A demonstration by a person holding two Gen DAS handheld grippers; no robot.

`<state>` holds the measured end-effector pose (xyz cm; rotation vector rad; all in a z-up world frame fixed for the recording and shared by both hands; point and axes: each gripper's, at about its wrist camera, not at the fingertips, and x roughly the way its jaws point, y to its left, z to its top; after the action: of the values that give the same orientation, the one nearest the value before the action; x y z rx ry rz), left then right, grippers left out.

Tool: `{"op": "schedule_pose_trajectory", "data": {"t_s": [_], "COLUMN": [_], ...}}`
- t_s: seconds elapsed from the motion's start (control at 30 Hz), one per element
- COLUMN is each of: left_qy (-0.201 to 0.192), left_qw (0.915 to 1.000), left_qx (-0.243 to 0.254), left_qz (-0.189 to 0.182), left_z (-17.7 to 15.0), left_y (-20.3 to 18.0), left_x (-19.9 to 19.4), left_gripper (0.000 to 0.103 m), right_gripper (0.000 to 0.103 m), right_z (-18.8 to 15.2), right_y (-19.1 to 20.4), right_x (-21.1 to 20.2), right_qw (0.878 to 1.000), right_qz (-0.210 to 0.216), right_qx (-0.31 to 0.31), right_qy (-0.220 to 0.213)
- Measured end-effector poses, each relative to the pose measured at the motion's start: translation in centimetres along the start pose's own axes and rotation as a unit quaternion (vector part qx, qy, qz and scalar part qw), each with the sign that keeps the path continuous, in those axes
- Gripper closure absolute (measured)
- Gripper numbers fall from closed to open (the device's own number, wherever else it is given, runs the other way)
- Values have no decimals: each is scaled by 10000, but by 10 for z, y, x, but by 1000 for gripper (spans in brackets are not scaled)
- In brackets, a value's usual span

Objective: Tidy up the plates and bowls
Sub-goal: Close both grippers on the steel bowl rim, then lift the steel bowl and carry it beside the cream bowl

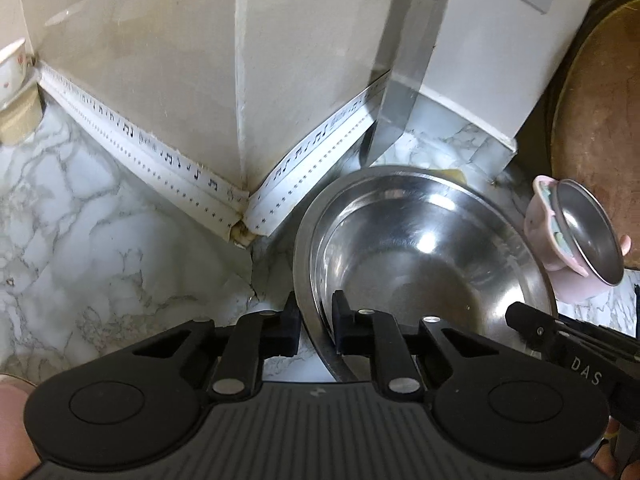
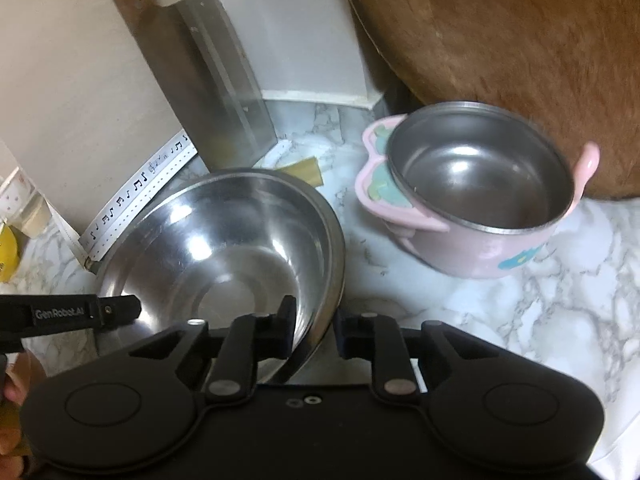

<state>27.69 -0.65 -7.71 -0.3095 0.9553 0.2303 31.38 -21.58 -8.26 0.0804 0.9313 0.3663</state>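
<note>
On marble counter [image 2: 500, 320], near wall corner, we see big steel bowl [image 1: 432, 240]. L gripper [image 1: 316, 324] clamped on its near-left rim; R gripper [image 2: 314, 330] clamped on its near-right rim. Pink pot [image 2: 480, 200] sits just beside bowl, apart, w/ brown board [image 2: 520, 60] behind.

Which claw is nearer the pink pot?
Right. The right claw grips the steel bowl rim on the side facing the pink pot; the left claw grips the far rim.
</note>
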Motion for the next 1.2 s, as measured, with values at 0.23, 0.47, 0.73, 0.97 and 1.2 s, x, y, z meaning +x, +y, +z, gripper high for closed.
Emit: {"op": "schedule_pose_trajectory", "data": {"t_s": [0.23, 0.47, 0.73, 0.97, 1.2], "left_qy": [-225, -311, -422, -420, -380], "left_qw": [9996, 9983, 9945, 9891, 9791], "left_qx": [138, 269, 554, 833, 1297], "left_qz": [-130, -415, -776, -1136, -1518], "left_z": [2, -4, -25, -48, -80], "left_y": [-7, -14, -29, -44, -65], "left_x": [-26, -61, -100, -129, -149], "left_gripper": [88, 88, 87, 87, 87], "right_gripper": [83, 83, 83, 83, 83], "right_z": [5, 4, -15, -40, -82], "right_y": [-2, -6, -10, -22, -42], "right_x": [-18, -61, -117, -161, -198], "right_qw": [9999, 9993, 9978, 9956, 9917], "right_qz": [28, 64, -179, -333, -573], "right_qx": [24, 62, 101, 371, 738], "right_qy": [-143, -350, -632, -796, -884]}}
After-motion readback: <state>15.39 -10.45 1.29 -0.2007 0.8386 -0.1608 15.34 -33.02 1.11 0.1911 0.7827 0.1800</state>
